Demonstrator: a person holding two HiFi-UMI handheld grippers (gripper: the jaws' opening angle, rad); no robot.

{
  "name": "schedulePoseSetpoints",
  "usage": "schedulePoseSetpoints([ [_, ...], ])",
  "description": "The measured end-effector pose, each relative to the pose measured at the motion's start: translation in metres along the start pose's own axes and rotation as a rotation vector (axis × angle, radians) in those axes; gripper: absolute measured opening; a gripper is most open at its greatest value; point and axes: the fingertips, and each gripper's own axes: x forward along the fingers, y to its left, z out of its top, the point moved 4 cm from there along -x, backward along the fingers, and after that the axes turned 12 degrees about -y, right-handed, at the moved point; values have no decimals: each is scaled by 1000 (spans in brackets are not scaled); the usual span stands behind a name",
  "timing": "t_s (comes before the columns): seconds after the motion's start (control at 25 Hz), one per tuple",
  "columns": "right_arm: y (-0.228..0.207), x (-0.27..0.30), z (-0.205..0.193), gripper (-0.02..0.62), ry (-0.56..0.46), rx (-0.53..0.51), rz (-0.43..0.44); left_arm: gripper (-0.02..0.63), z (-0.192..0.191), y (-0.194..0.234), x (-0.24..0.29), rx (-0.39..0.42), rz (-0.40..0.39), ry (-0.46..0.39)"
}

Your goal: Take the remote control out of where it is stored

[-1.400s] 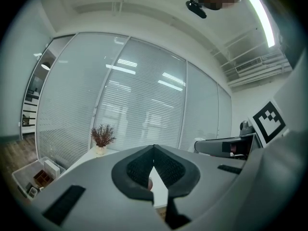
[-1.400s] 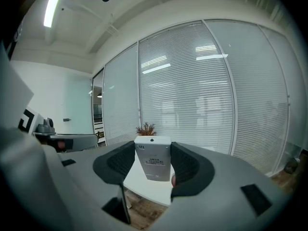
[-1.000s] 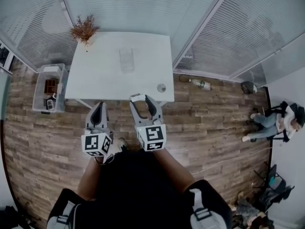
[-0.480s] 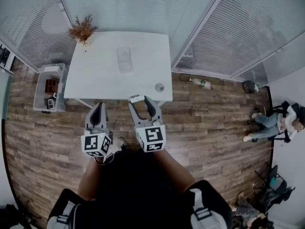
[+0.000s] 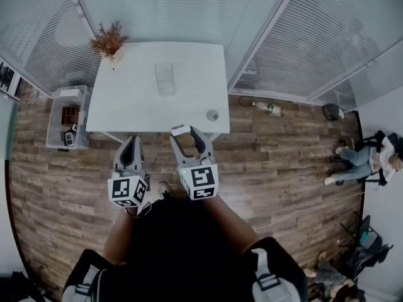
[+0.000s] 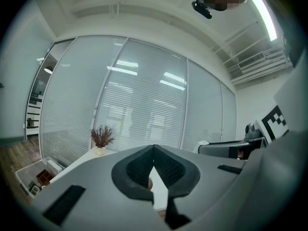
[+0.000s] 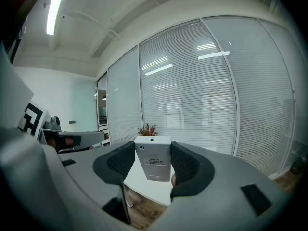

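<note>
In the right gripper view, a white remote control (image 7: 153, 160) stands upright between the jaws of my right gripper (image 7: 153, 154), its labelled back towards the camera. The gripper is shut on it. From the head view the remote's end (image 5: 180, 130) pokes out of the right gripper (image 5: 187, 134), held in the air just before the near edge of the white table (image 5: 132, 102). Beside it, my left gripper (image 5: 131, 143) is shut with nothing in it, its pads meeting at the tip (image 6: 153, 148).
On the table stand a clear container (image 5: 165, 78), a dried plant (image 5: 108, 40) at the far left corner and a small round object (image 5: 212, 114). A storage bin (image 5: 67, 115) sits on the wooden floor left of the table. A bottle (image 5: 266, 108) lies by the glass wall. A person (image 5: 371, 162) sits far right.
The head view has drifted slightly. Both grippers keep the same pose, with the remote still held in the right one.
</note>
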Motion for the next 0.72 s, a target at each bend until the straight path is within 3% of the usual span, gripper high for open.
schedulePoseSetpoints([
  [0.72, -1, 3, -1, 238, -4, -35, 0, 6, -1, 0, 4, -2, -7, 2],
])
